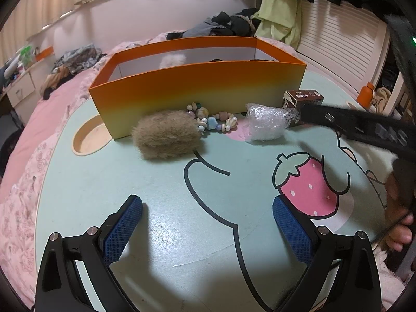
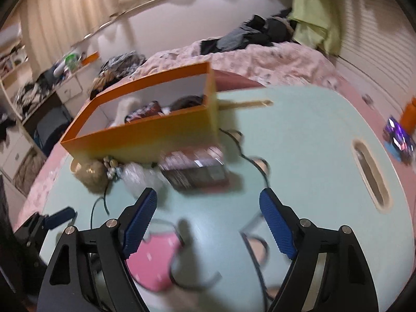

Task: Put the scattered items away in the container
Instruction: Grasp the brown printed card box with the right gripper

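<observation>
An orange box (image 1: 197, 85) stands at the back of the mint table (image 1: 130, 182), with a white fluffy item (image 1: 173, 61) and dark items inside. Along its front wall lie a brown furry piece (image 1: 166, 137), a bead bracelet (image 1: 215, 121), a bubble-wrap bundle (image 1: 267, 124) and a brown carton (image 1: 303, 104). My left gripper (image 1: 208, 208) hovers open over bare table, well short of them. My right gripper (image 2: 208, 200) is open and empty, with the carton (image 2: 197, 171) just ahead and the bubble wrap (image 2: 140, 176) to its left. The picture there is blurred.
A round cup hole (image 1: 88, 140) sits at the table's left, a slot handle (image 2: 369, 174) at its right. A pink quilt (image 1: 39, 130) and a clothes pile (image 1: 228, 26) lie behind. An orange bottle (image 1: 365, 95) stands far right. A hand (image 1: 397, 223) shows at the right edge.
</observation>
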`<move>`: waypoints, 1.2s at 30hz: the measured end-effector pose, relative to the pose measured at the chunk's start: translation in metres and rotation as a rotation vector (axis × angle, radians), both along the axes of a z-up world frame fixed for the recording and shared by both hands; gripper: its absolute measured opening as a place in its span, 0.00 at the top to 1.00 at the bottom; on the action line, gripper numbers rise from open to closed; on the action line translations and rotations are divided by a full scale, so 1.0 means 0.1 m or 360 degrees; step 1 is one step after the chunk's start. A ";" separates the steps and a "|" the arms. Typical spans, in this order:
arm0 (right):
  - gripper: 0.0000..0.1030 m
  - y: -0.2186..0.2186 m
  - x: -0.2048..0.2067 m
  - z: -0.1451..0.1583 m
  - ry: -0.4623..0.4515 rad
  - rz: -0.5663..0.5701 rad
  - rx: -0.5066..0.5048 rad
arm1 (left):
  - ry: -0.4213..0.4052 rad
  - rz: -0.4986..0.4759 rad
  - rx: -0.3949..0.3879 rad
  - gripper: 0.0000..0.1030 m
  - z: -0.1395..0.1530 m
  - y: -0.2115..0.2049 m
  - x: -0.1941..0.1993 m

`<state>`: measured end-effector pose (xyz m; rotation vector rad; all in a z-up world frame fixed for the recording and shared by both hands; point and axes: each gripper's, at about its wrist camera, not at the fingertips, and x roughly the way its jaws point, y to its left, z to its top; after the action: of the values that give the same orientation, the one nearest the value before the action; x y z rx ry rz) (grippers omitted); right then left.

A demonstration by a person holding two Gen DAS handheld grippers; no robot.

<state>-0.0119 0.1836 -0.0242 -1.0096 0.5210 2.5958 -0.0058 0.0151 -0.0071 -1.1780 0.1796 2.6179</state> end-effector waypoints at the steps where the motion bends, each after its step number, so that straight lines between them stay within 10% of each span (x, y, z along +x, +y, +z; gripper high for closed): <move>1: 0.21 -0.02 -0.08 0.02 -0.0006 0.0000 0.0027 | 0.0000 0.0000 0.0000 0.03 0.00 0.00 0.00; 6: 0.22 0.00 -0.31 0.06 -0.0043 -0.0040 0.0118 | 0.0000 -0.0001 0.0001 0.03 0.00 0.00 0.00; 8: 0.43 0.04 -0.32 0.03 -0.0034 0.0004 0.0043 | 0.0000 0.0000 0.0000 0.03 0.00 0.00 0.00; 18: 0.44 -0.01 0.28 0.18 0.0160 0.0014 -0.0088 | -0.0001 -0.0001 0.0000 0.03 0.00 0.00 0.00; 36: 0.43 -0.14 0.29 -0.17 -0.0028 0.0050 0.0058 | -0.0010 -0.0016 0.0090 0.03 0.04 -0.04 0.00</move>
<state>0.0169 0.1691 -0.0407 -1.0359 0.4549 2.6118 -0.0056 0.0113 -0.0030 -1.1637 0.1087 2.5925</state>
